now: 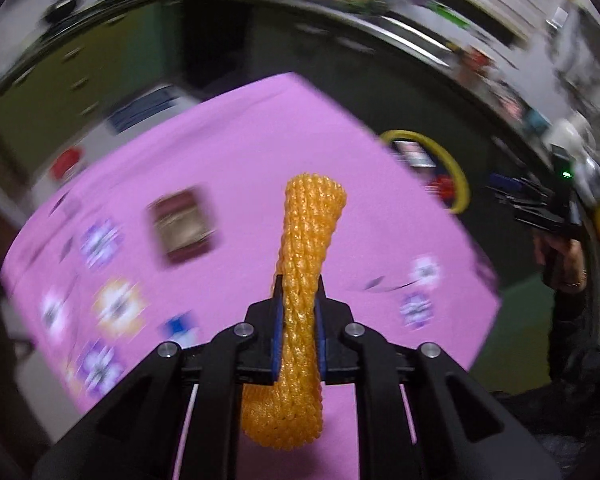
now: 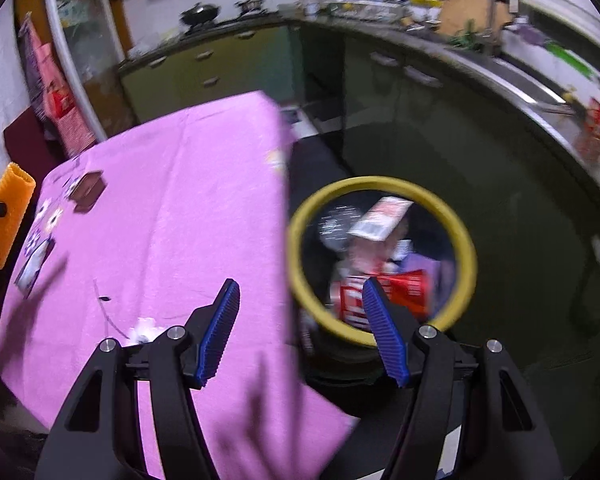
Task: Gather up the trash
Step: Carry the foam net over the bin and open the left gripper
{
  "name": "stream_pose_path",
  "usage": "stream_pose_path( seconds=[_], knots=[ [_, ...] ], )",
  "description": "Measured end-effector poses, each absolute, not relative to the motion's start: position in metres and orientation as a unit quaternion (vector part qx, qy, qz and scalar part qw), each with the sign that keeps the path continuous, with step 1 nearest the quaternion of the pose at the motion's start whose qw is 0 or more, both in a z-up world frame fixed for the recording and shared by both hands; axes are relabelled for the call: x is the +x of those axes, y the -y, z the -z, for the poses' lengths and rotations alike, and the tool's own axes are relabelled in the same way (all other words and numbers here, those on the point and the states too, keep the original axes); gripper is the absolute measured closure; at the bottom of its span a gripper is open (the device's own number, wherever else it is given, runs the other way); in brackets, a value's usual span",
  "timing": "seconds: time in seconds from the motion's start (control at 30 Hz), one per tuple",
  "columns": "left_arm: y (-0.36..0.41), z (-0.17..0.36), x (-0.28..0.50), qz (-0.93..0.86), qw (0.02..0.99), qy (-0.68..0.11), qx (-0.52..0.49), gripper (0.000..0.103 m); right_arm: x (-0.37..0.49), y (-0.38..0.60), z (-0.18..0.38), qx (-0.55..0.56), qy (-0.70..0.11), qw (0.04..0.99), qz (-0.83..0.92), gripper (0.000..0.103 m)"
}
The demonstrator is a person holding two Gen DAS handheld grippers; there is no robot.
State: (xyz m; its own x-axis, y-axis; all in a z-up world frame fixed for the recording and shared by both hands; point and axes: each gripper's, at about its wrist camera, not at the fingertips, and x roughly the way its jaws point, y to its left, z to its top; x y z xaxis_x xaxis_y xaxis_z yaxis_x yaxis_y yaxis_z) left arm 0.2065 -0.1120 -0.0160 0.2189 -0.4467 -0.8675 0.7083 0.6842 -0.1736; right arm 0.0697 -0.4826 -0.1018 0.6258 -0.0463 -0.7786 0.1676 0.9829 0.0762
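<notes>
Left tongs point(image 1: 299, 312) pinch the orange foam net point(image 1: 305, 280); right tongs point(image 2: 300, 312) gape empty.

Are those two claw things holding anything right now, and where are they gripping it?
The left hand-held gripper pinches an orange foam mesh sleeve around its middle, both ends sticking out. The right hand-held gripper is open and holds nothing.

We see the left gripper point(image 1: 299, 312) as matte black linkage arms with slotted cut-outs, round silver screws at the pivots and blue ribbed pads point(image 1: 277, 336) inside its fingers. The right gripper point(image 2: 300, 330) is built the same: black arms, silver screws, blue ridged pads point(image 2: 219, 334). Behind it in the left view, a hand point(image 1: 562, 260) wears what may be a ring, above a dark sleeve point(image 1: 572, 332).
</notes>
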Motion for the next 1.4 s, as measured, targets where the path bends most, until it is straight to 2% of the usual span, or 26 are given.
stream_pose_path(
  seconds=[0.23,0.47,0.77,0.9,0.97,1.0,1.07,1.2,1.4],
  knots=[
    [0.275,0.015,0.203,0.48,0.713,-0.481,0.169,0.091,0.019,0.538,0.095,0.109,-0.407,0.9,0.112,0.039],
    [0.426,0.06,0.2,0.524,0.663,-0.493,0.206,0.09,-0.01,0.577,0.116,0.14,-0.419,0.887,0.135,0.039],
    [0.533,0.115,0.214,0.505,0.655,-0.503,0.253,0.085,-0.021,0.604,0.142,0.169,-0.436,0.872,0.145,0.039],
    [0.554,0.129,0.227,0.489,0.651,-0.525,0.248,0.079,-0.021,0.607,0.146,0.175,-0.44,0.869,0.146,0.039],
    [0.56,0.136,0.233,0.483,0.652,-0.533,0.239,0.064,-0.02,0.606,0.146,0.175,-0.442,0.868,0.143,0.039],
    [0.559,0.136,0.234,0.482,0.656,-0.531,0.236,0.061,-0.019,0.604,0.145,0.174,-0.442,0.869,0.142,0.039],
    [0.553,0.132,0.234,0.488,0.66,-0.524,0.227,0.043,-0.019,0.601,0.143,0.171,-0.442,0.869,0.14,0.039],
    [0.53,0.109,0.232,0.498,0.676,-0.501,0.21,0.042,-0.018,0.595,0.139,0.167,-0.438,0.872,0.139,0.039],
    [0.442,0.054,0.217,0.507,0.715,-0.459,0.146,0.038,-0.013,0.583,0.132,0.16,-0.431,0.879,0.131,0.038]
  ],
)
